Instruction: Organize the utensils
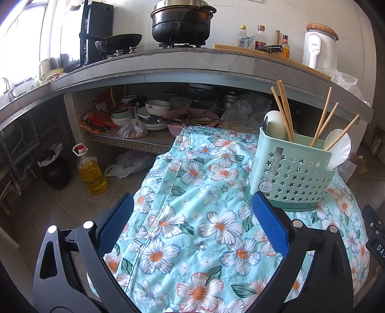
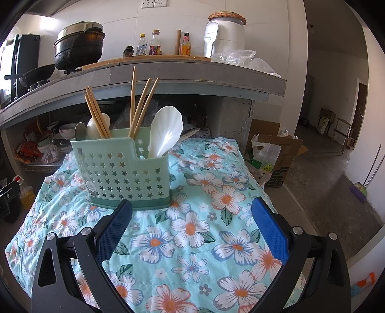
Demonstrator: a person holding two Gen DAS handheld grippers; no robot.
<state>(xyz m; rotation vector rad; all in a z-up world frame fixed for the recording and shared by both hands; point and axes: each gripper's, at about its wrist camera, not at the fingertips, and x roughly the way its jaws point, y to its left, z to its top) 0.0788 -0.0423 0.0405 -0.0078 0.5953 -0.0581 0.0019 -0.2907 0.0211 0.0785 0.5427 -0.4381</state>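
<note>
The left hand-held gripper (image 1: 192, 216) hangs open over bare floral cloth (image 1: 192, 240). The mint star-punched utensil holder (image 2: 125, 168) stands upright mid-table, holding chopsticks (image 2: 138, 106) and a white ladle (image 2: 166, 130). The right hand-held gripper (image 2: 192, 216) gapes, empty cloth reaching the right edge.

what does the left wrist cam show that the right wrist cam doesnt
Only the left wrist view shows the left gripper, open and empty, a capped cooking oil bottle and a dark jar on the floor.

Only the right wrist view shows the right gripper, also open and empty, a cardboard box with a plastic bag, and a doorway beyond.

Both show the green utensil holder with chopsticks and white rice paddle, on the floral cloth, plus the black pot on the counter.
</note>
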